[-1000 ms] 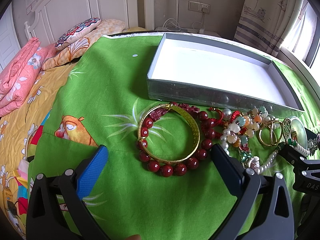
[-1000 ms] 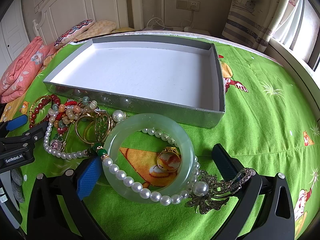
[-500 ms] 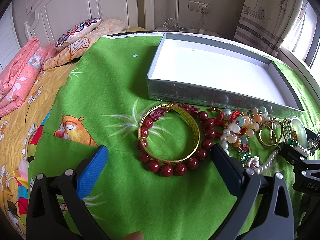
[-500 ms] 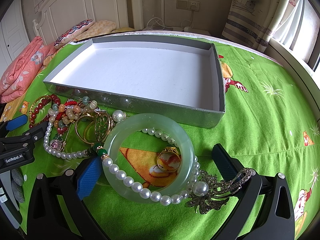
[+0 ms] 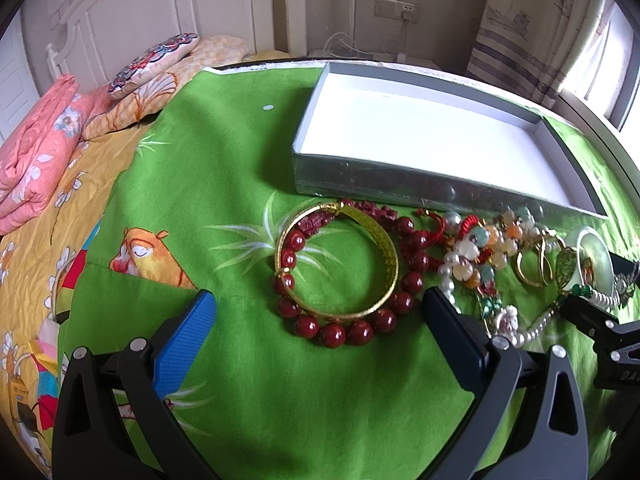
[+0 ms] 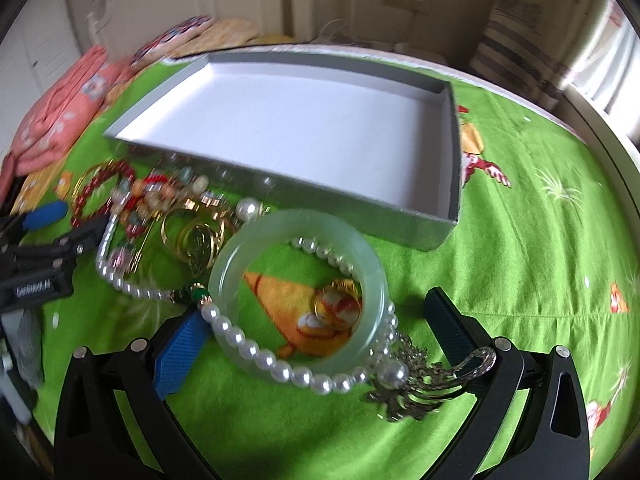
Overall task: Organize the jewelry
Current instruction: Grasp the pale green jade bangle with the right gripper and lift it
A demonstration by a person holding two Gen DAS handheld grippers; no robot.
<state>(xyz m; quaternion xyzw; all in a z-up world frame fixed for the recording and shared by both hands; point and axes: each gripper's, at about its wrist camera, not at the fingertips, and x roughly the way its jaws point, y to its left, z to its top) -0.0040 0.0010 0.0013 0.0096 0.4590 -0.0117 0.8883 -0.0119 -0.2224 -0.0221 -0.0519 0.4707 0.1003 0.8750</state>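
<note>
The jade bangle (image 6: 298, 294) lies flat on the green sheet (image 6: 540, 264), just short of the empty box (image 6: 450, 152), directly between your right gripper (image 6: 316, 332) fingers, spread wide. Your left gripper (image 5: 318, 314), equally wide, faces the gold bangle (image 5: 340, 264) atop the red bead bracelet (image 5: 348, 330). Both have 1 piece straight ahead.

Tray (image 6: 256, 196) floor bare; jewelry heap (image 5: 472, 248) crowds near wall; left cloth (image 5: 192, 184) free.

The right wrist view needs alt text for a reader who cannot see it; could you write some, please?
The open right gripper hovers over a pale green bangle draped with a pearl strand on a green bedspread, before an empty grey tray.
</note>
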